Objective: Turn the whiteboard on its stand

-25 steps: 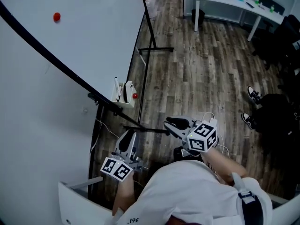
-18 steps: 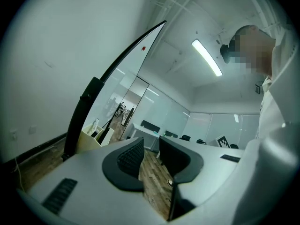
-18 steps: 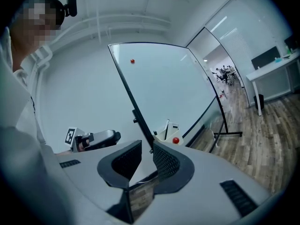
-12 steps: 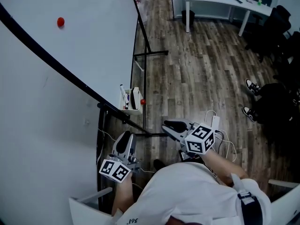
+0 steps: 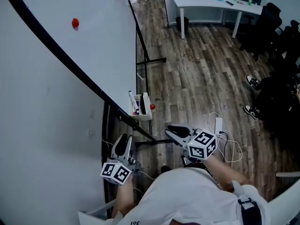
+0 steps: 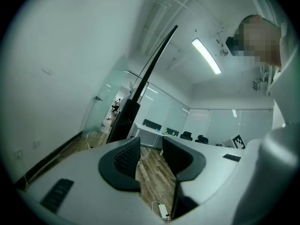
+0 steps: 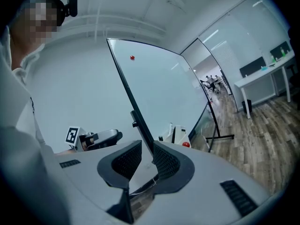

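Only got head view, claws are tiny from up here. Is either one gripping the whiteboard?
Observer: No. The right gripper view shows the right claw with its jaws apart. The whiteboard edge lies beyond them, not pinched.
Operator: Left one?
Observer: Left claw is empty too. Its jaws have just been opening, and its own view shows only floor between them.

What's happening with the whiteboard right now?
A person stands at the end of the whiteboard, a pair of tongs in each hand. Neither holds it: the left tongs have just been opening, with nothing between them, and the right tongs are open too, aimed at its black edge. The marker tray is just ahead.
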